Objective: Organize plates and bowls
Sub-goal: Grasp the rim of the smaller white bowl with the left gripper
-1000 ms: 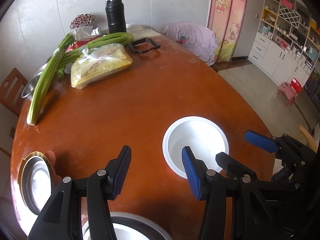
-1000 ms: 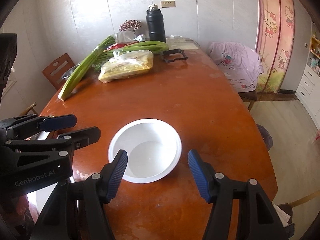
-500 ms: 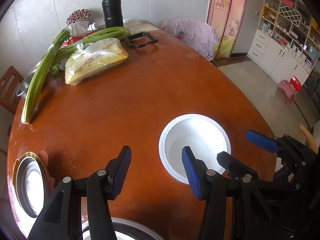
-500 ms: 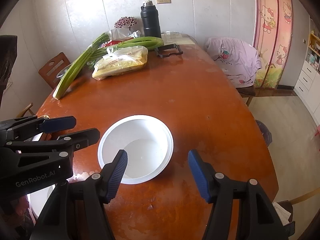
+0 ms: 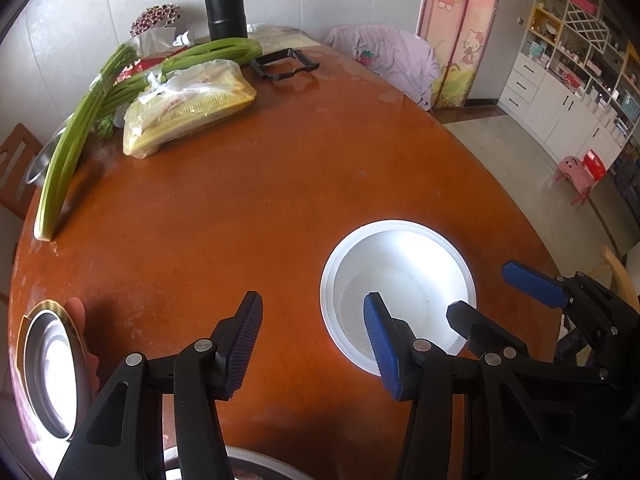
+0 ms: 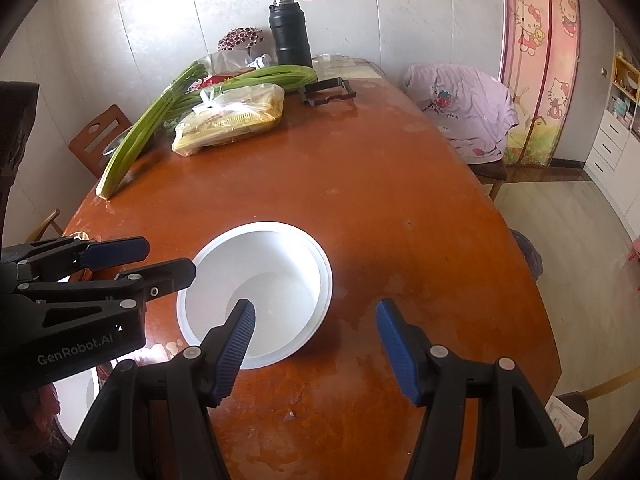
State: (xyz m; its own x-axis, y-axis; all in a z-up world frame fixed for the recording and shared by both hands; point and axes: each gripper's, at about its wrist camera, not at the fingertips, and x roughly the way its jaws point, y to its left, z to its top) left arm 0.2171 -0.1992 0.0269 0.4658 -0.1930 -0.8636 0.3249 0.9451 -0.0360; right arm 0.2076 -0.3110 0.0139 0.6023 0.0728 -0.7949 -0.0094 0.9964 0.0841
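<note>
Your left gripper (image 5: 312,332) tilts steeply down over the table (image 5: 280,184), jaws apart and empty, one finger overlapping the white bowl (image 5: 400,272). Your right gripper (image 6: 314,336) angles down likewise, jaws parted and empty, straddling the bowl's near rim.

- A black flask (image 6: 291,34) stands upright at the far end of the orange table (image 6: 380,184).
- Long green stalks (image 5: 76,136) lie beside a clear bag of yellow food (image 5: 188,108).
- A black frame (image 5: 284,65) lies flat near the flask.
- A pink garment (image 6: 464,108) drapes over a chair.
</note>
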